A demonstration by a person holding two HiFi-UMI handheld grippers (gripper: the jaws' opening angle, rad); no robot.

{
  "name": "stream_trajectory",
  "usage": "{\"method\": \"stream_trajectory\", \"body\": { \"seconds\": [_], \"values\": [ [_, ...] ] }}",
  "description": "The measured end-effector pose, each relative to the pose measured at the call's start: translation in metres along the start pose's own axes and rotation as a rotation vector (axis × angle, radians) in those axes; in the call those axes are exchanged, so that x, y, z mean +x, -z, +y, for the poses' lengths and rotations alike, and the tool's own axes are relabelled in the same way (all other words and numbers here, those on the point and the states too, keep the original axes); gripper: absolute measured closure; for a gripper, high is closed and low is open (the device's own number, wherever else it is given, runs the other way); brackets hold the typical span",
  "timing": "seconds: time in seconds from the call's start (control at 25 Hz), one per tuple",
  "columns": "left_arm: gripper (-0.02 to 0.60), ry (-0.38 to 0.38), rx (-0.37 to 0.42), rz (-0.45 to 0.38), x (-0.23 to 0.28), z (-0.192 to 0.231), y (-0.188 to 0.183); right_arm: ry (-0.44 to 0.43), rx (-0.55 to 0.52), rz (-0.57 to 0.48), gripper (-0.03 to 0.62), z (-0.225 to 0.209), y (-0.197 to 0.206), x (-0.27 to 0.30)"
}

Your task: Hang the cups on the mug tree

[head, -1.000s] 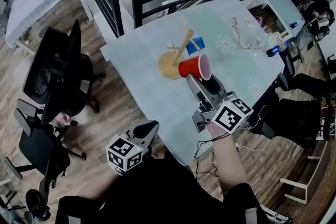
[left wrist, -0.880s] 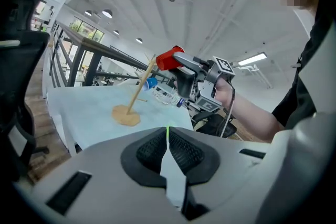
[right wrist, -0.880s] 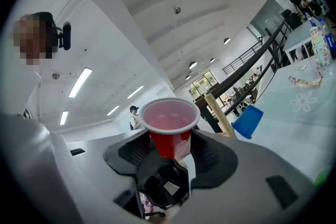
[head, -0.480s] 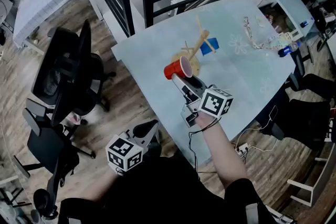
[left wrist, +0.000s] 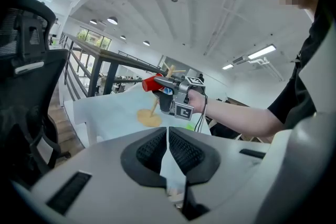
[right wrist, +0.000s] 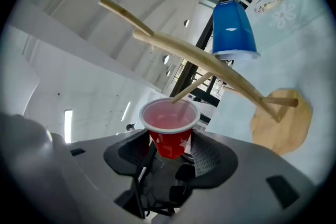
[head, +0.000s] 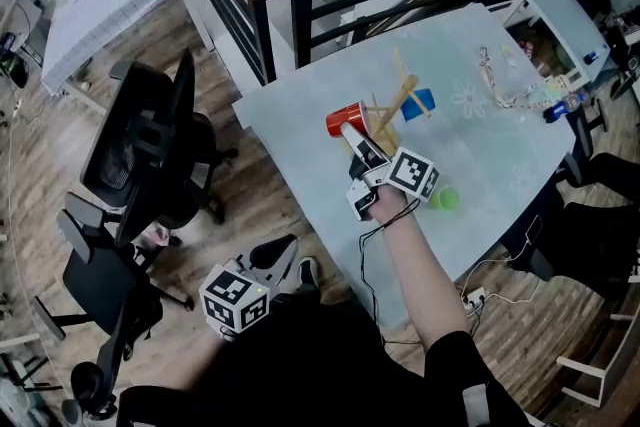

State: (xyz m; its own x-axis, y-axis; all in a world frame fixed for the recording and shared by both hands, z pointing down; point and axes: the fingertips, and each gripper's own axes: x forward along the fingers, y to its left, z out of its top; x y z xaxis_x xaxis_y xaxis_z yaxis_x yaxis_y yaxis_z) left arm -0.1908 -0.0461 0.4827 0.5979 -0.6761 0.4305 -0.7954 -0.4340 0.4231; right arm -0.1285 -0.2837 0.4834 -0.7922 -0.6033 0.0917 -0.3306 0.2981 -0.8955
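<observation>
R tool (right wrist: 170,148) clamps red cup (right wrist: 169,126), mug-tree peg (right wrist: 191,86) prob. inside; L tool (left wrist: 168,150) closed.

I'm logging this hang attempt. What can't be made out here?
- Head view: the right gripper and red cup hide much of the mug tree base.
- Head view: green cup, too small and partly behind the gripper's cube; upright or not is unclear.
- Right gripper view: depth hides whether a peg is inside the cup.

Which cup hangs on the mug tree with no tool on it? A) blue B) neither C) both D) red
A: the blue cup sits on a peg of the mug tree, while the red cup is clamped in the right tool.
</observation>
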Motion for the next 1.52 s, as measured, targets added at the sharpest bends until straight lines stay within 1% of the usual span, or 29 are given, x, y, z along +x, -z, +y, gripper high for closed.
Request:
{"method": "stream_trajectory", "body": {
  "seconds": [0.12, 0.28, 0.4, 0.6, 0.68, 0.8, 0.92, 1.04, 1.16, 1.32, 1.44, 1.52],
  "values": [
    [0.558, -0.018, 0.001, -0.004, -0.006, 0.007, -0.002, 0.006, 0.028, -0.034, 0.326, -0.008, -0.012, 0.005],
    [0.558, -0.031, 0.004, -0.007, -0.011, 0.013, -0.003, 0.013, 0.086, -0.111, 0.326, -0.018, -0.029, -0.001],
    [0.558, -0.031, 0.006, -0.008, -0.011, 0.015, -0.005, 0.026, 0.097, -0.135, 0.326, -0.026, -0.036, -0.007],
    [0.558, -0.012, 0.014, -0.004, -0.003, 0.01, -0.008, 0.02, 0.079, -0.136, 0.326, -0.025, -0.04, -0.014],
    [0.558, 0.001, 0.018, -0.001, 0.001, 0.006, -0.009, 0.021, 0.079, -0.155, 0.326, -0.025, -0.044, -0.018],
    [0.558, 0.023, 0.025, 0.01, 0.007, 0.0, -0.008, 0.014, 0.123, -0.208, 0.326, -0.027, -0.052, -0.03],
    [0.558, 0.036, 0.031, 0.019, 0.012, -0.005, -0.008, 0.011, 0.156, -0.221, 0.326, -0.031, -0.055, -0.041],
    [0.558, 0.037, 0.03, 0.011, 0.023, -0.004, -0.012, 0.032, 0.141, -0.221, 0.326, -0.037, -0.056, -0.051],
    [0.558, 0.053, 0.039, -0.005, 0.039, -0.006, -0.023, 0.046, 0.122, -0.226, 0.326, -0.039, -0.058, -0.066],
    [0.558, 0.114, 0.055, -0.02, 0.053, -0.028, -0.034, 0.075, 0.083, -0.245, 0.326, -0.035, -0.059, -0.098],
    [0.558, 0.156, 0.051, -0.011, 0.058, -0.042, -0.03, 0.092, 0.052, -0.267, 0.326, -0.026, -0.056, -0.126],
    [0.558, 0.173, 0.061, -0.011, 0.067, -0.043, -0.029, 0.112, 0.036, -0.283, 0.326, -0.023, -0.054, -0.145]
  ]
}}
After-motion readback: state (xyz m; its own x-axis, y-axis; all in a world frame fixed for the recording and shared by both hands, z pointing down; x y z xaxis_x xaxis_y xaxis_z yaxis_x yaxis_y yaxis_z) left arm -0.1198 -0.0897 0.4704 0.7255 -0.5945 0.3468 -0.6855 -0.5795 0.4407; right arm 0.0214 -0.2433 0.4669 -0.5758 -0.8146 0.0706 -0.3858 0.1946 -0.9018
